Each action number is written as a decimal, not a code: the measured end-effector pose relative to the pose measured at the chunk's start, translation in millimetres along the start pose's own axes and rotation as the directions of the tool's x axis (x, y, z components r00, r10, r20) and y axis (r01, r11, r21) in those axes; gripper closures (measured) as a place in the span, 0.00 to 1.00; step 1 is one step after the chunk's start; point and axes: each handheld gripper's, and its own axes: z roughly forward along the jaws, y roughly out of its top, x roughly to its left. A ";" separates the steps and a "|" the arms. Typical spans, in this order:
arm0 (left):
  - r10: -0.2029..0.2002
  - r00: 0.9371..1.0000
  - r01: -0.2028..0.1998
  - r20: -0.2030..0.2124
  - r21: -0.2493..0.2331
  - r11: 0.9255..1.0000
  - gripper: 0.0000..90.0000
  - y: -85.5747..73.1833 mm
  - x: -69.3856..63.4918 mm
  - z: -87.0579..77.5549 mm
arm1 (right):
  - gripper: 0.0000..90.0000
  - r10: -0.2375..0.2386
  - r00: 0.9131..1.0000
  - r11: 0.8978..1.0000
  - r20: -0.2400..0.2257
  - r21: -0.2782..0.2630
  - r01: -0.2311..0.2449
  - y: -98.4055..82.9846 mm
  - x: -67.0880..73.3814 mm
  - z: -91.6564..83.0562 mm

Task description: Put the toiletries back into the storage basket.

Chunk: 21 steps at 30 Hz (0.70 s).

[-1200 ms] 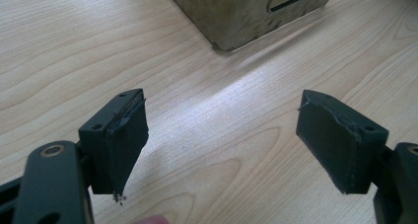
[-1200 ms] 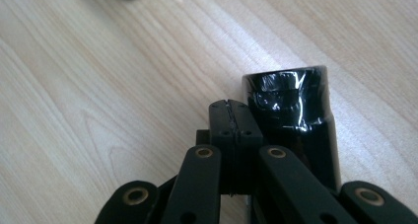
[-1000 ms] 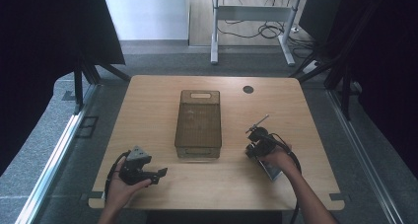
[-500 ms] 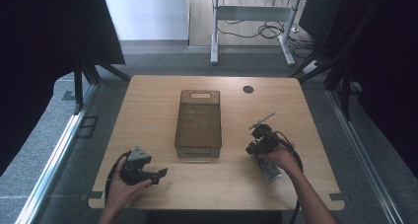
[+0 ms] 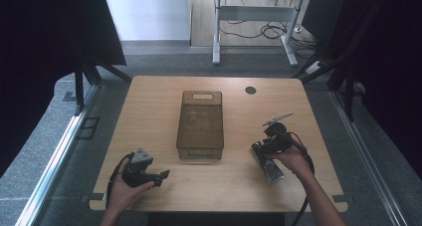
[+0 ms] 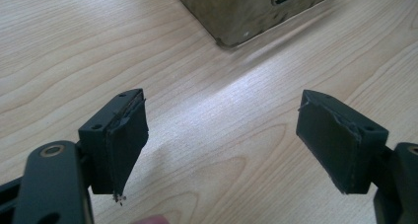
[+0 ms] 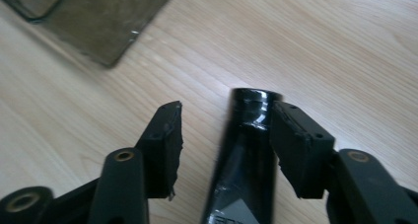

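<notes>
A glossy black tube [image 7: 246, 155] lies on the wooden table [image 5: 234, 186], its round far end pointing towards the bin. My right gripper [image 7: 226, 110] stands astride it. Its jaws have just been opening, and the tube lies between them close against the right pad [image 7: 291, 140], with a gap to the left one. From above, the right gripper [image 5: 261, 145] is over the tube [image 5: 271, 169] at the table's right front. My left gripper [image 6: 224, 98] is open with only bare wood between its pads. It rests at the left front [image 5: 160, 176].
A translucent brown bin [image 5: 200, 124] with a handle slot stands lengthwise in the middle of the table, and its near corner [image 6: 231, 21] is just ahead of the left gripper. A round cable hole [image 5: 250, 90] sits at the back right.
The right gripper's jaws have parted from shut to wide, and the hand has risen slightly and shifted right. The black tube now lies exposed on the table. The left hand has stayed still.
</notes>
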 end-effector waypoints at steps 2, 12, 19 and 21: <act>0.000 1.000 0.000 0.006 -0.002 1.000 0.22 0.2 0.0 -0.4 | 0.47 0.011 1.000 1.000 0.003 0.002 -0.011 -0.6 -0.2 -0.3; -0.006 1.000 0.006 0.022 -0.002 1.000 0.22 0.2 -0.3 0.6 | 0.43 0.049 0.998 0.996 0.049 0.072 -0.052 -6.4 -4.3 2.7; -0.010 1.000 0.010 0.025 -0.002 1.000 0.22 -0.2 0.2 0.6 | 0.41 0.054 0.997 0.991 0.057 0.120 -0.061 -9.1 -4.0 12.8; -0.010 1.000 0.010 0.025 -0.002 1.000 0.22 -0.4 0.4 0.6 | 0.40 0.048 0.997 0.987 0.061 0.147 -0.056 -10.8 -3.3 19.1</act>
